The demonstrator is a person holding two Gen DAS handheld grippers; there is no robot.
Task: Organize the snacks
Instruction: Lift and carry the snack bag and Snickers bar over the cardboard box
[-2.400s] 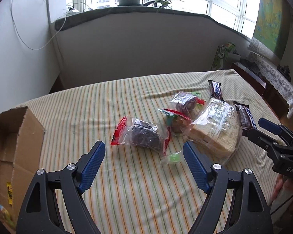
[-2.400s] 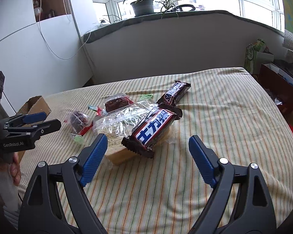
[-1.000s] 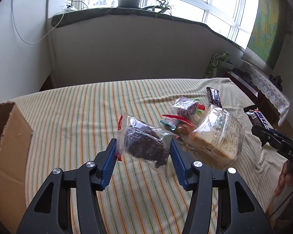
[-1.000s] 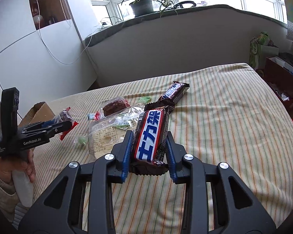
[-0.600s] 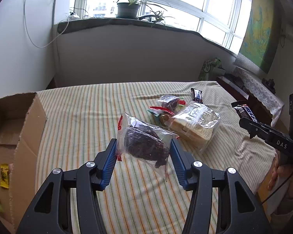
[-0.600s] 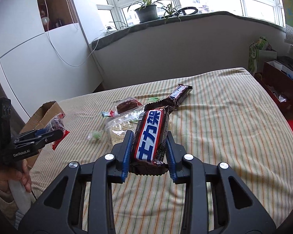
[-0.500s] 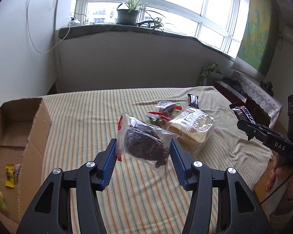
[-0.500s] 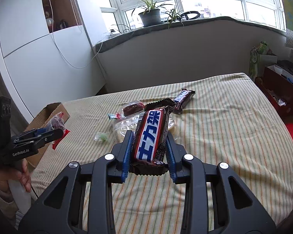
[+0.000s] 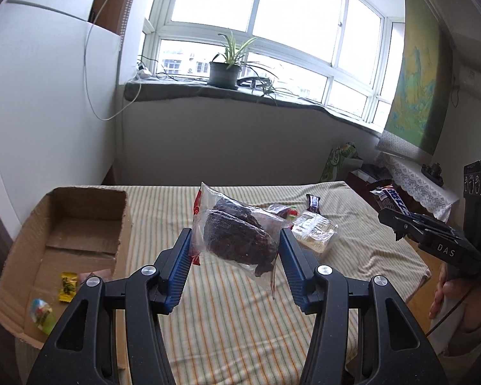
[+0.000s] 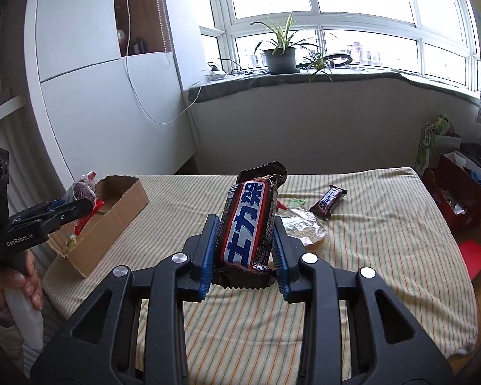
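Note:
My left gripper [image 9: 235, 240] is shut on a clear bag with a dark brown cake [image 9: 237, 237], held above the striped cloth [image 9: 234, 320]. An open cardboard box [image 9: 89, 221] lies at the left with a few small sweets inside. My right gripper [image 10: 245, 227] is shut on a brown Snickers bar [image 10: 248, 221] with blue Chinese letters, lifted off the cloth [image 10: 368, 240]. The right gripper [image 9: 397, 221] with its bar shows at the right of the left wrist view. In the right wrist view the left gripper [image 10: 77, 207] hangs near the box [image 10: 112, 215].
On the cloth remain a bagged sandwich [image 9: 314, 231], a second Snickers bar [image 10: 328, 202], another bagged cake [image 9: 280, 210] and small sweets. A window sill with a potted plant [image 9: 226, 67] runs behind. Bags and a red box [image 10: 461, 192] stand at the right.
Both grippers have risen and drawn back from the snacks, each carrying its item. The cardboard box has come further into view at the left.

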